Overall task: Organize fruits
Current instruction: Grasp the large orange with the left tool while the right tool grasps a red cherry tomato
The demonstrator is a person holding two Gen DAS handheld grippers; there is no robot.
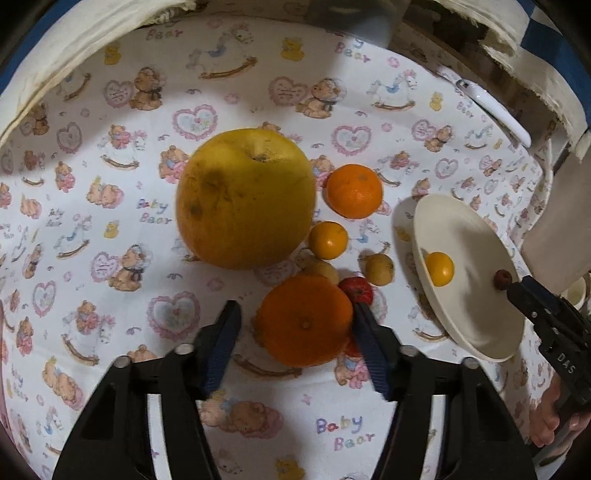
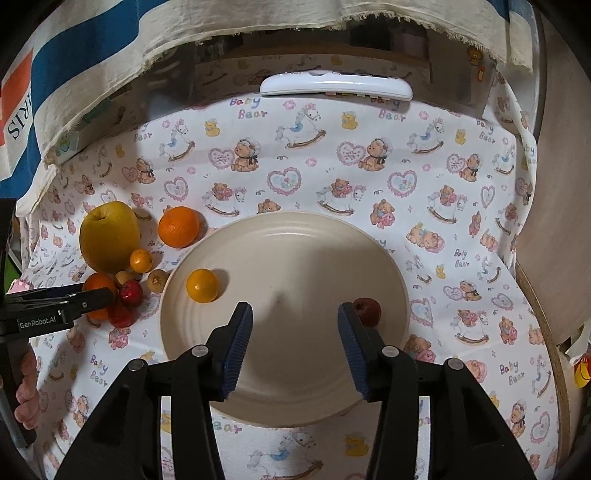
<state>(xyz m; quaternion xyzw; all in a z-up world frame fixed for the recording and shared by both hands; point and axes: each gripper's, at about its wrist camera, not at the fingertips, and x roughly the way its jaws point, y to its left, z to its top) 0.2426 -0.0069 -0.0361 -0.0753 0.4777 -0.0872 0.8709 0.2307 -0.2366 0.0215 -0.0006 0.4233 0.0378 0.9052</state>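
Observation:
My left gripper point(image 1: 295, 308) stands open around a large orange point(image 1: 304, 321) on the bear-print cloth. Its right pad touches the fruit and its left pad is a little apart from it. Behind lie a big yellow fruit point(image 1: 245, 197), a second orange point(image 1: 354, 190), a small yellow-orange fruit point(image 1: 328, 240), two tan fruits point(image 1: 379, 268) and red fruits point(image 1: 356, 290). My right gripper point(image 2: 295, 310) hangs open over the cream plate point(image 2: 295, 240) with nothing between its fingers. On the plate sit a small yellow-orange fruit point(image 2: 202, 285) and a dark red fruit point(image 2: 367, 310) just beside the right finger.
A white remote control point(image 2: 336, 86) lies at the back of the table under a hanging cloth point(image 2: 258, 18). The table's rounded wooden edge point(image 2: 546, 332) runs down the right. Hands hold both gripper handles at the frame edges.

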